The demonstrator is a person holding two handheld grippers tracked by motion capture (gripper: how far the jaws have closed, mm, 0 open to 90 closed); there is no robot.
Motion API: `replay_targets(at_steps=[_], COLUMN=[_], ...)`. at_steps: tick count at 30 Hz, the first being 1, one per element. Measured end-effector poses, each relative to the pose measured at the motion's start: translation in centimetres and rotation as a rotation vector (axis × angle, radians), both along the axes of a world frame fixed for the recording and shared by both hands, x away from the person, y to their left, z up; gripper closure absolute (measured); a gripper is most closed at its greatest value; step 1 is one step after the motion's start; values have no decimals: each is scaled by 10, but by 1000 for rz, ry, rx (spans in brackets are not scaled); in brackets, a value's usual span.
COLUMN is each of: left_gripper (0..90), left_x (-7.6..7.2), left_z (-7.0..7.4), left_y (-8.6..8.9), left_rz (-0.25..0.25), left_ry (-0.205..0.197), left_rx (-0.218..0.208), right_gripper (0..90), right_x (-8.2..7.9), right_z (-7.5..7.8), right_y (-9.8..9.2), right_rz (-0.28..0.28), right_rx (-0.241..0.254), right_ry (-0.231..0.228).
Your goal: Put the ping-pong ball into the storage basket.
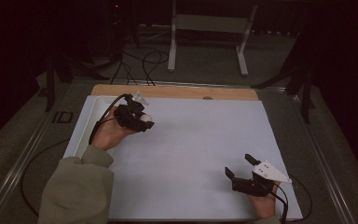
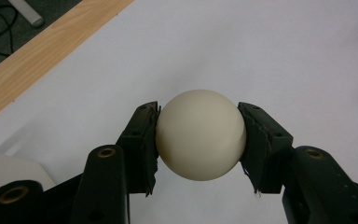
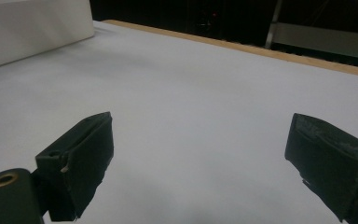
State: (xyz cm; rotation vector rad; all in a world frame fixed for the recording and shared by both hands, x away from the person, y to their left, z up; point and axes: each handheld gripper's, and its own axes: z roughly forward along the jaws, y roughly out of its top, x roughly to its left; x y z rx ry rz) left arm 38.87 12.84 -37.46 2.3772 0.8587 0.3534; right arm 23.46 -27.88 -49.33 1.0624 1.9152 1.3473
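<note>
A cream-white ball (image 2: 200, 134) is shown clamped between the two black jaws of the left gripper (image 2: 199, 135), one pad pressed against each side of it; in the high view the same ball (image 1: 146, 117) is carried above the far left part of the white sheet (image 1: 200, 154) that covers the worktop (image 1: 177, 92), just beside a white tray (image 1: 85, 122) at the sheet's left edge. The right gripper (image 1: 240, 165) is rested near the sheet's near right corner, well apart from the ball, with its jaws spread wide and nothing between them. The step in hand is judged to be the carrying of a grasped ball, the pick-up being complete. For the next move, a steady grip would be called for until the ball is brought over its resting place, since a smooth sphere held at two points could slip or, once released, roll freely. No brand, label or writing can be read on the ball, the grippers or the sheet.
</note>
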Motion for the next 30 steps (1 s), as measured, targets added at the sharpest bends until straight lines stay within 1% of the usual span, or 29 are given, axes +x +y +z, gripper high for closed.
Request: replay_targets(at_steps=[17, 26, 30], left_gripper=[514, 514, 514], left_x=[-3, -4, -5], left_z=[2, 2, 2], left_y=[16, 25, 28], left_rz=[21, 44, 47], left_ry=[-5, -9, -11], left_rx=[4, -4, -1], right_gripper=[76, 75, 75], right_x=[0, 0, 0], right_z=[0, 0, 0], right_y=[0, 0, 0], right_rz=[-1, -2, -3], right_rx=[1, 0, 0], right_ry=[1, 1, 3])
